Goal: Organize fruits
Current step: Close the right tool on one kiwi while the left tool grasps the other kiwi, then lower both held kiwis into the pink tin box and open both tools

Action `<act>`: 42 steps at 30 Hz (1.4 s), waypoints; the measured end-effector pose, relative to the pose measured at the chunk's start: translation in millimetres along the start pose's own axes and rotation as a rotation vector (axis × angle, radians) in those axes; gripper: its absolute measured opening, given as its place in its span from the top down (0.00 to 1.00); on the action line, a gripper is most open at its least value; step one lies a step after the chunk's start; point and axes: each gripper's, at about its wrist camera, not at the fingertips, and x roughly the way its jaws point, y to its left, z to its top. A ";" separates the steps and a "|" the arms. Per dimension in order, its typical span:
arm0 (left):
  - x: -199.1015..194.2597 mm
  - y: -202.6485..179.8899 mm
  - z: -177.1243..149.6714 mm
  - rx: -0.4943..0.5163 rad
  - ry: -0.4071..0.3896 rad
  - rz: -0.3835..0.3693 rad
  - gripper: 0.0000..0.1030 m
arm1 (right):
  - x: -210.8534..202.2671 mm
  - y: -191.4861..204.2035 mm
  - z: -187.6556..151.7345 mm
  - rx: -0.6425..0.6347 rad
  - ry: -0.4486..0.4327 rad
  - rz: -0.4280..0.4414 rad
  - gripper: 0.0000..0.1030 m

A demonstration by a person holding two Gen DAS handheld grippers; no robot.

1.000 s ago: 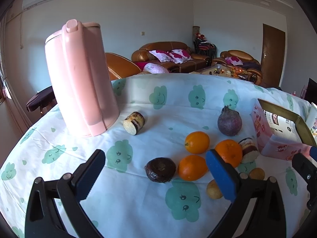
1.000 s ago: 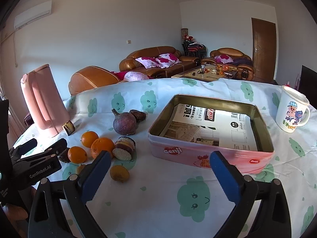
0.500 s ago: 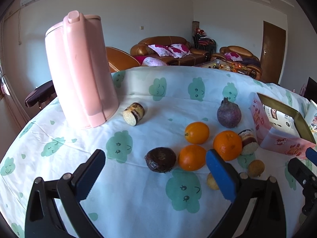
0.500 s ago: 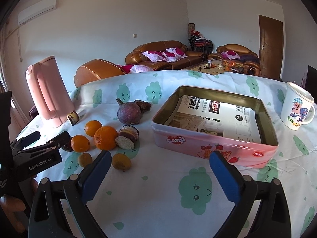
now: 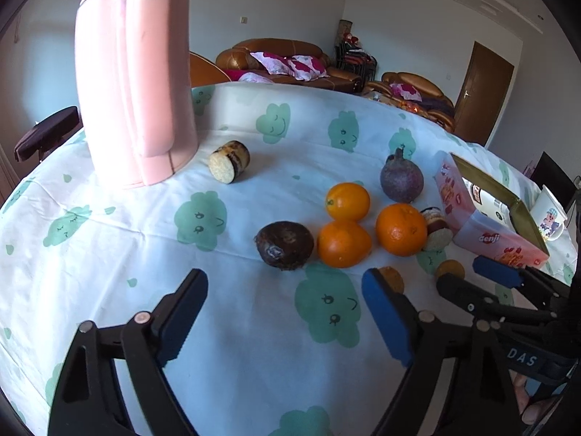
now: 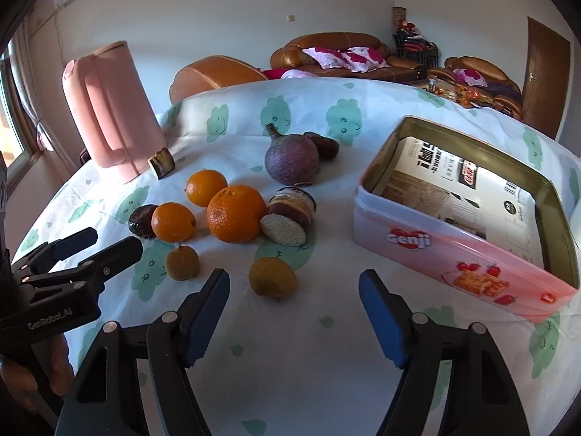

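Three oranges [image 6: 236, 213] lie in a cluster on the cloud-print tablecloth, with a dark round fruit [image 5: 284, 245], a purple fruit [image 6: 291, 161], a cut roll piece [image 6: 290, 214] and two small brown fruits [image 6: 272, 277] around them. The open pink tin [image 6: 446, 250] stands to their right. My left gripper [image 5: 285, 312] is open and empty, just short of the dark fruit. My right gripper [image 6: 294, 314] is open and empty, just behind the nearer brown fruit. Each gripper shows in the other's view.
A tall pink kettle [image 5: 136, 83] stands at the back left with a second cut roll piece [image 5: 229, 161] beside it. A white cartoon mug [image 5: 550, 214] stands beyond the tin. Sofas and a door lie behind the table.
Both grippers have come lower and closer to the fruit cluster, still open. The right gripper has swung left, toward the small brown fruits.
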 end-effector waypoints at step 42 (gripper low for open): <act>-15.0 -115.4 30.9 0.196 -0.147 -0.339 0.74 | -75.6 -98.9 19.3 0.076 -0.298 -0.216 0.69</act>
